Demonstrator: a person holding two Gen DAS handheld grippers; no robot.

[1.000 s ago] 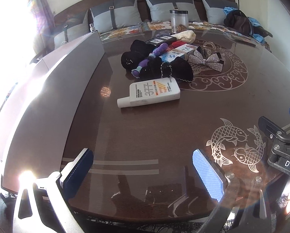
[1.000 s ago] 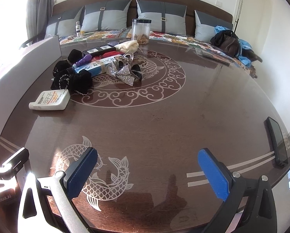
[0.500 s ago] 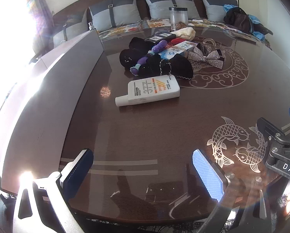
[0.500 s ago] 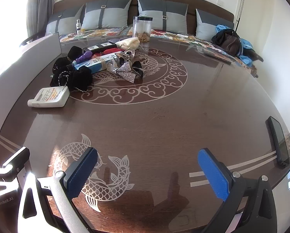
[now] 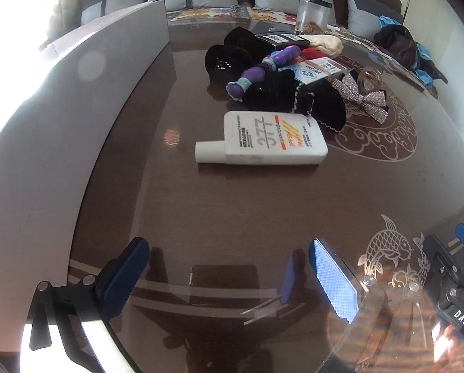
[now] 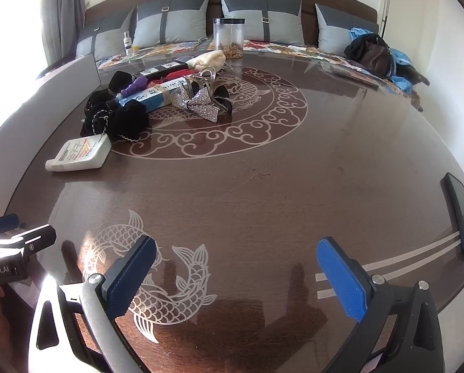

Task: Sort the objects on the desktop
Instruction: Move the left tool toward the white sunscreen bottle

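Observation:
A white sunscreen bottle (image 5: 263, 141) lies flat on the dark round table (image 5: 232, 211); it also shows in the right wrist view (image 6: 79, 154). Behind it is a heap: black fabric pieces (image 5: 281, 93), a purple toy (image 5: 263, 70), a blue and white box (image 5: 312, 70) and a silver sequin bow (image 5: 365, 96), the bow also in the right wrist view (image 6: 200, 104). My left gripper (image 5: 228, 267) is open and empty, short of the bottle. My right gripper (image 6: 238, 276) is open and empty over the fish inlay (image 6: 157, 279).
A grey box wall (image 5: 76, 108) stands along the table's left side. A clear jar (image 6: 228, 37) stands at the far edge. A dark phone (image 6: 461, 214) lies at the right rim. A sofa with cushions (image 6: 176, 21) and a bag (image 6: 374, 54) lie beyond.
My left gripper has moved forward toward the white bottle, which now looks larger and closer. My right gripper has edged forward slightly. Both stay open.

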